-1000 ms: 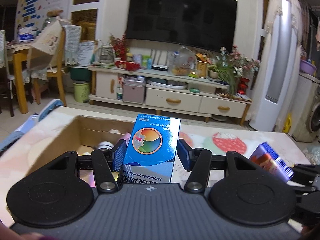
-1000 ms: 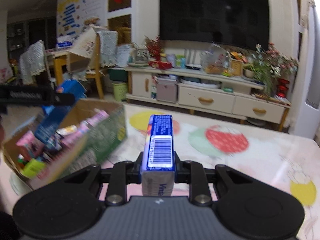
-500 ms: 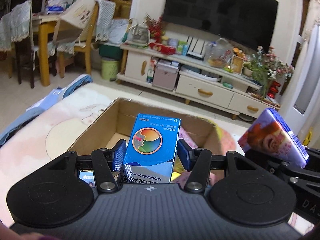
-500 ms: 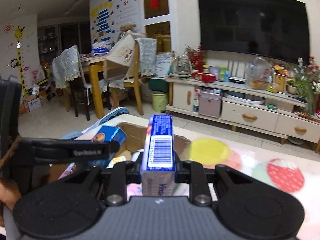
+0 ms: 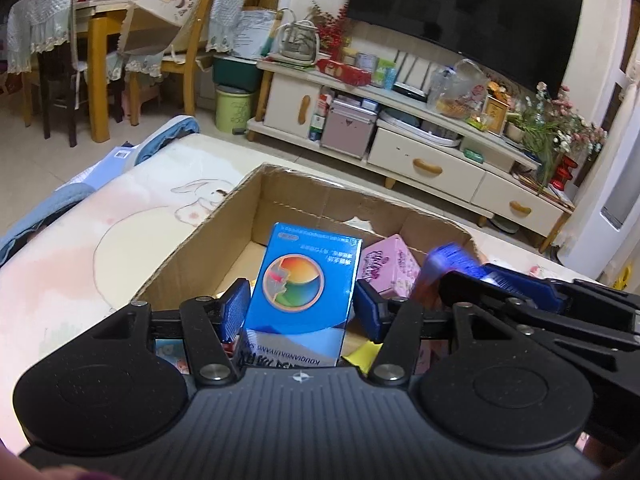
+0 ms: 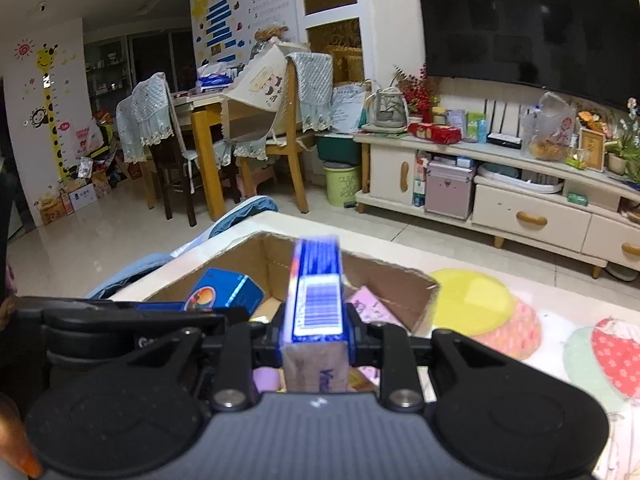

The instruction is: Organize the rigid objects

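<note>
Left wrist view first: we hold the left gripper (image 5: 299,309) over the near edge of the open cardboard box (image 5: 280,196), which sits on the cartoon-print table cover (image 5: 80,264), so that whatever we let go should fall inside. Between its blue pads (image 5: 234,308) stands the blue medicine carton (image 5: 302,288), upright and tipped forward; the jaws stand about half open around it, and a sliver of gap shows at each side, so we cannot tell how firmly it is pinched. A pink carton (image 5: 394,268) already lies at the box's right side.

Right wrist view next: we bring the right gripper (image 6: 316,338) beside the left one, above the same box. It carries the narrow blue barcode carton (image 6: 318,300) on edge. Its jaws are narrow and have just been opening, with the carton between them; we judge this to be the start of a release.
</note>
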Tool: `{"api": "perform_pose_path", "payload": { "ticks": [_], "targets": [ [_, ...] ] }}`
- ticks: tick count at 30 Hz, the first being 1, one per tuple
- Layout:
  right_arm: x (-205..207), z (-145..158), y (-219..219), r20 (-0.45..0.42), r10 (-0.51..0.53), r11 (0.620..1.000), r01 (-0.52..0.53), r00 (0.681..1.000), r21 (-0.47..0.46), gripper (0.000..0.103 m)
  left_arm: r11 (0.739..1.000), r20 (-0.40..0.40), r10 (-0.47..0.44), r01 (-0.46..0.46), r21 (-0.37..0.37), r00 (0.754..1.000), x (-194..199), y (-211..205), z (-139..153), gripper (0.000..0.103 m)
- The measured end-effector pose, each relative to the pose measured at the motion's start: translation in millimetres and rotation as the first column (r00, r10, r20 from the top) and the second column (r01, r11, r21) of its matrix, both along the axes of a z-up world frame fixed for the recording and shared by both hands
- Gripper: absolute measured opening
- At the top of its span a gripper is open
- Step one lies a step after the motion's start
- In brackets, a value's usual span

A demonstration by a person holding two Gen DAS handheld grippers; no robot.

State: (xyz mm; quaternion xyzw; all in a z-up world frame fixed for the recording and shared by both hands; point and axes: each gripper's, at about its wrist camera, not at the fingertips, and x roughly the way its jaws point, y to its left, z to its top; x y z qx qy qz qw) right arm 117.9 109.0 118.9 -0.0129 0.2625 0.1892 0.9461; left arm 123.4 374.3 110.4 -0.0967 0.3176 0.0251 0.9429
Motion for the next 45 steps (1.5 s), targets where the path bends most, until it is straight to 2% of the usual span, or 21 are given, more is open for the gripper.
{"api": "perform_pose_path", "payload": {
  "ticks": [1, 2, 3, 4, 7, 9, 12, 15, 22, 29, 37, 45],
  "targets": [
    [-1.5, 0.8, 0.2, 0.006, -0.009, 1.000, 0.009, 1.000, -0.002, 0.034, 0.996, 0.010, 0.094, -0.094, -0.006, 0.996, -1.1, 0.7, 0.8, 0.078],
    [-3.4, 2.3, 0.5, 0.016, -0.020, 1.000, 0.020, 1.000, -0.004, 0.042, 0.995, 0.009, 0.097, -0.097, -0.011, 0.995, -2.2, 2.1, 1.7, 0.083],
    [-5.1, 4.2, -0.4, 0.024, -0.028, 1.000, 0.028, 0.999, 0.000, 0.049, 0.995, 0.011, 0.096, -0.096, -0.013, 0.995, -4.4, 2.4, 3.3, 0.095],
    [-9.1, 7.1, -3.2, 0.031, -0.038, 0.999, 0.038, 0.999, 0.008, 0.053, 0.996, 0.016, 0.092, -0.092, -0.010, 0.996, -7.2, 1.8, 5.3, 0.101],
    [-22.4, 14.2, -10.0, 0.056, -0.073, 0.997, 0.072, 0.996, 0.019, 0.065, 0.996, 0.035, 0.081, -0.082, 0.028, 0.996, -17.0, -3.1, 11.5, 0.103],
    [-32.1, 18.3, -11.0, 0.079, -0.109, 0.994, 0.109, 0.991, 0.006, 0.078, 0.996, 0.045, 0.074, -0.077, 0.052, 0.996, -28.3, -7.7, 16.4, 0.103],
    [-51.5, 21.9, -16.3, 0.105, -0.170, 0.985, 0.171, 0.980, -0.002, 0.088, 0.993, 0.078, 0.058, -0.066, 0.095, 0.995, -49.4, -16.1, 23.5, 0.103],
    [-70.6, 21.7, -21.6, 0.112, -0.228, 0.973, 0.230, 0.967, -0.011, 0.088, 0.986, 0.101, 0.065, -0.079, 0.145, 0.993, -70.6, -25.6, 28.1, 0.103],
    [-110.3, 16.8, -32.4, 0.093, -0.321, 0.946, 0.324, 0.943, -0.013, 0.091, 0.983, 0.116, 0.066, -0.085, 0.164, 0.991, -122.2, -38.1, 32.0, 0.103],
    [-143.9, 11.7, -26.2, 0.069, -0.312, 0.948, 0.316, 0.947, -0.041, 0.092, 0.980, 0.109, 0.079, -0.097, 0.176, 0.991, -158.8, -43.3, 35.2, 0.103],
    [-175.7, 17.9, -13.0, 0.097, -0.291, 0.953, 0.297, 0.952, -0.055, 0.093, 0.975, 0.108, 0.090, -0.110, 0.194, 0.990, -195.8, -47.7, 36.0, 0.103],
    [-205.5, 21.4, 5.9, 0.124, -0.259, 0.960, 0.269, 0.958, -0.073, 0.093, 0.972, 0.125, 0.090, -0.115, 0.205, 0.988, -214.7, -51.9, 41.0, 0.103]
  ]
}}
